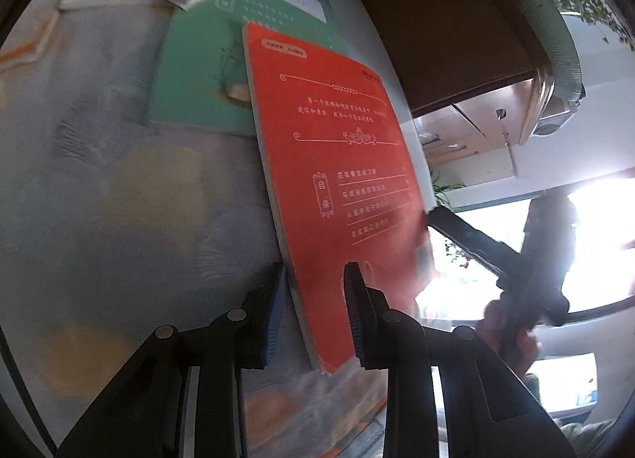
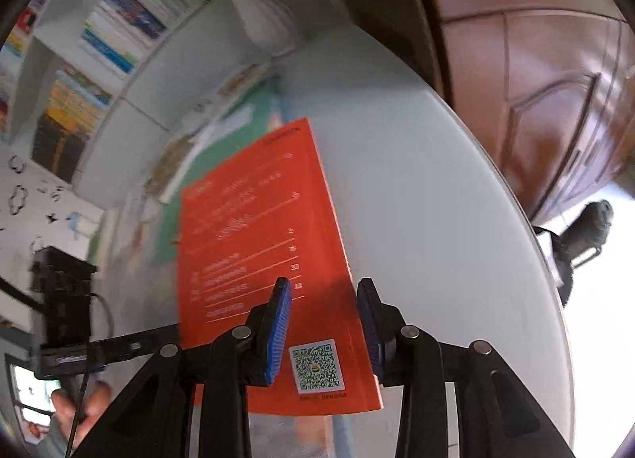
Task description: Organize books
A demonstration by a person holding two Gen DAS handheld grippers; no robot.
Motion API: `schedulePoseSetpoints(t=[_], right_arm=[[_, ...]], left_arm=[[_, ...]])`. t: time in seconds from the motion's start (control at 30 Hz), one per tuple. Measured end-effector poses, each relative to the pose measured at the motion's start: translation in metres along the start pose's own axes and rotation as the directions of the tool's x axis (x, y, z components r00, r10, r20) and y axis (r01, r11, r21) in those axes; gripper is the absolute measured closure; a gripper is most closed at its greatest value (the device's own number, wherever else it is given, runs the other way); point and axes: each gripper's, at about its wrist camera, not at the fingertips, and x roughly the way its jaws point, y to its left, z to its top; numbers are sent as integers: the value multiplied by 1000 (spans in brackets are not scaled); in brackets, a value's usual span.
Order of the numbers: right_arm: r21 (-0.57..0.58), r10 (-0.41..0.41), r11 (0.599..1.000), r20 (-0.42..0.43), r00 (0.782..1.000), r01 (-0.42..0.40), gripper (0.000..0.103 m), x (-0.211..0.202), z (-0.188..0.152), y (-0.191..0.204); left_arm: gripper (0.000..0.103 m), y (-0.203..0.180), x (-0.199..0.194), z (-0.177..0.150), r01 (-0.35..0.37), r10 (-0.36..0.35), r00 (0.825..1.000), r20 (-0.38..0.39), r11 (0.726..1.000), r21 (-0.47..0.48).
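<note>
Nearest the left wrist camera, the left gripper [image 1: 313,315] has its black jaws with ribbed blue pads [image 1: 275,315] set on either side of the near corner of a thin orange-red paperback book [image 1: 337,164]. The jaws are only a little apart and appear clamped on that corner, 1 pad on the printed cover and 1 behind the page edge. The book's long axis runs away from the camera, leaning slightly to the left at its far end, with the white-printed back cover facing up and to the right. Its far end overlaps a flat green book [image 1: 190,81] lying on the pale mottled surface [image 1: 99,180].

In the right wrist view the right gripper [image 2: 323,323] straddles the book's near right edge, above a white QR code sticker [image 2: 316,366]. Its jaws stand narrowly apart; the left pad [image 2: 278,331] lies over the cover and the right pad sits just outside the spine edge, and I cannot tell whether they press on it. A white bookshelf [image 2: 119,61] holding stacked books stands beyond, and a hand [image 2: 79,410] holding the other gripper shows at the lower left
</note>
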Motion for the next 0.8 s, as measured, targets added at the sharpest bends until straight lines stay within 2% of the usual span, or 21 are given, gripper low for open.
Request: schedulePoseSetpoints(t=[0.13, 0.27, 0.33, 0.4, 0.47, 0.57, 0.63, 0.7, 0.8], right_arm=[[-108, -10, 994, -50, 999, 5, 65, 4, -8, 36], [-139, 79, 986, -100, 992, -92, 65, 16, -27, 70], [-152, 105, 980, -158, 982, -130, 67, 31, -39, 85], [-143, 174, 967, -234, 957, -211, 67, 45, -50, 97], [-185, 176, 957, -244, 954, -224, 68, 47, -54, 110], [-205, 101, 969, -173, 980, -136, 67, 45, -48, 109], [-172, 94, 978, -143, 985, -119, 67, 45, -40, 98], [-178, 39, 982, -122, 992, -61, 68, 51, -35, 89], [-167, 106, 978, -130, 986, -127, 68, 58, -30, 85]], left_arm=[[78, 18, -31, -10, -49, 49, 999, 19, 999, 3], [78, 58, -66, -38, -89, 90, 996, 15, 994, -68], [78, 71, -77, -47, -54, 56, 998, 25, 994, -92], [78, 80, -90, -51, -68, 76, 995, 58, 990, -121], [78, 84, -97, -53, -85, 97, 992, 86, 988, -131], [78, 89, -99, -50, -73, 89, 991, 105, 987, -142], [78, 90, -96, -45, -72, 87, 990, 108, 988, -135], [78, 86, -82, -40, -52, 64, 994, 91, 991, -125], [78, 81, -73, -35, -56, 68, 993, 92, 991, -123]])
